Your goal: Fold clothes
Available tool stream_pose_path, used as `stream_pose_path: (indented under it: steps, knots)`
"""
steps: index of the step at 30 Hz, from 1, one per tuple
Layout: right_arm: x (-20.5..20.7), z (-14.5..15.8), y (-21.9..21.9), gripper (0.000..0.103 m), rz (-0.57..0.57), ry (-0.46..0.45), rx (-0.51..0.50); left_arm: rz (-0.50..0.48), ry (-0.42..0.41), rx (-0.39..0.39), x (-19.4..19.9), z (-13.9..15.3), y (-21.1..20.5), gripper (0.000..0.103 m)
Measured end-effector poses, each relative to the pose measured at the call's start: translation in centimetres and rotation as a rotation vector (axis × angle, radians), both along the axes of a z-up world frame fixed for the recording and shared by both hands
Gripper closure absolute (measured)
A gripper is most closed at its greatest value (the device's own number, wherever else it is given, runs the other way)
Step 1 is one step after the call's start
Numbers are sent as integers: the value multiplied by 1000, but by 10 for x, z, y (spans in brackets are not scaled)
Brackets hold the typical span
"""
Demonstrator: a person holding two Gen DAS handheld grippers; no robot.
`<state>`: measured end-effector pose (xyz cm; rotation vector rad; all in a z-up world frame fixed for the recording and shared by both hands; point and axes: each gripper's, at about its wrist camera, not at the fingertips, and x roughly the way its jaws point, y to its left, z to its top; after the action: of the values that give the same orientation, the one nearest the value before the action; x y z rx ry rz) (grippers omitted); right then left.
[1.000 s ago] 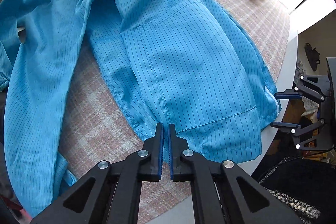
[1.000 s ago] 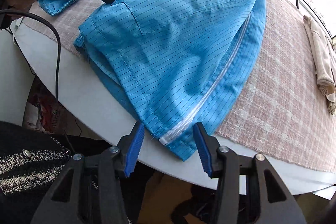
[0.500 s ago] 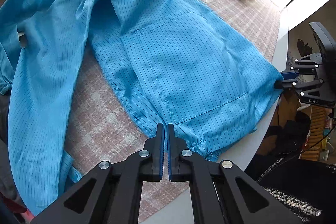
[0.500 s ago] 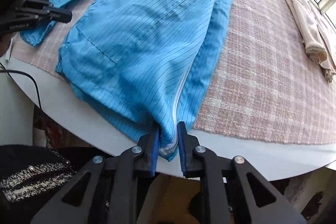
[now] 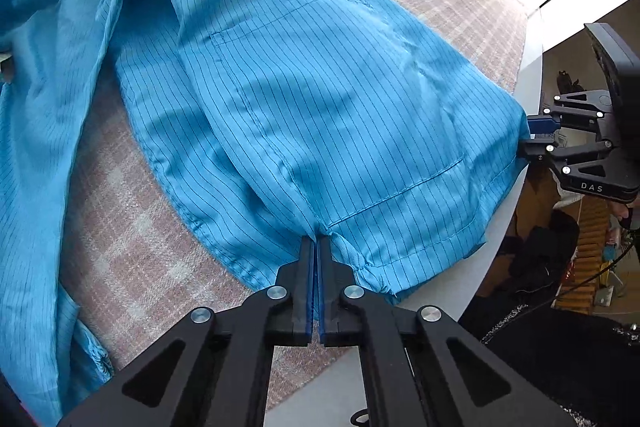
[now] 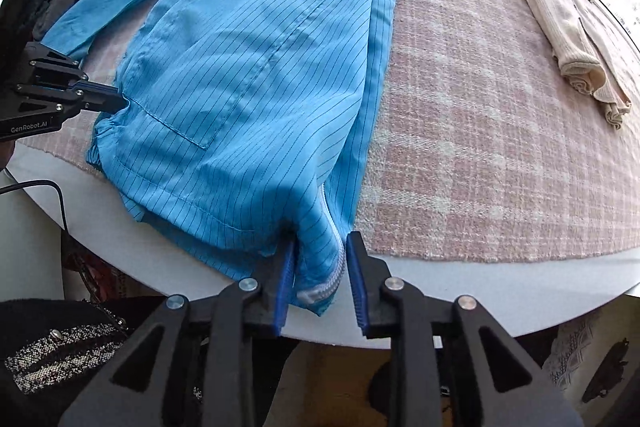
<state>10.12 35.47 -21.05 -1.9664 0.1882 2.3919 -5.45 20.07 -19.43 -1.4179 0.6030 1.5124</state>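
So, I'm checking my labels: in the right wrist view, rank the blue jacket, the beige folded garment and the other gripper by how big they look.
1. blue jacket
2. beige folded garment
3. left gripper, partly cut off by the frame edge, so its rank is unsure.

"DAS" in pale capitals on the black body of the right gripper (image 5: 538, 133), seen at the right edge of the left wrist view, lettering on its lower face. "GenRobot.AI" in white on the black body of the left gripper (image 6: 116, 99), seen at the left edge of the right wrist view, low on the housing. No other text readable: nothing legible on the jacket (image 6: 256, 75), the cloth (image 6: 480, 147) or the folded beige garment (image 6: 568, 43). Marks through the window at top right of the right wrist view are too small to read.
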Motion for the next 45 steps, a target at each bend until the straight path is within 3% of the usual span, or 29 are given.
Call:
stream_pose_path:
  steps: [3, 10, 14, 19, 25, 27, 28, 30, 32, 33, 34, 35, 38, 42, 45]
  knots:
    - [1, 10, 13, 78, -55, 19, -8, 39, -18, 67, -9, 34, -9, 103]
    - [23, 47, 18, 68, -74, 124, -11, -11, 14, 169, -24, 109, 8, 103]
    - [14, 61, 8, 60, -53, 194, -21, -60, 32, 187, -23, 143, 55, 103]
    - [25, 57, -18, 60, -53, 268, -35, -130, 88, 222, -18, 205, 115, 103]
    - [27, 91, -25, 60, -115, 417, -6, -254, 202, 258, 23, 263, 183, 103]
    - [30, 107, -25, 55, -126, 472, 26, -299, 231, 270, 38, 275, 193, 103]
    - [29, 112, -24, 47, -136, 486, 67, -320, 243, 277, 45, 280, 197, 103]
    - [22, 112, -13, 46, -170, 470, 135, -334, 260, 289, 51, 288, 201, 103]
    - [14, 107, 2, 48, -196, 447, 73, -334, 276, 303, 53, 295, 201, 103]
    - [12, 104, 9, 55, -216, 432, 55, -331, 285, 312, 51, 297, 196, 103]
    - [12, 102, 17, 89, -243, 412, 57, -324, 294, 320, 47, 296, 186, 103]
    - [13, 99, 26, 101, -271, 394, 41, -318, 304, 327, 44, 295, 176, 103]
    - [25, 87, 50, 101, -327, 355, -8, -262, 332, 283, 25, 262, 132, 103]
    - [35, 64, 48, 101, -234, 240, 17, -138, 280, 135, -10, 162, 60, 103]
    - [41, 48, 42, 96, -132, 127, 46, 3, 146, 37, -39, 85, 21, 103]
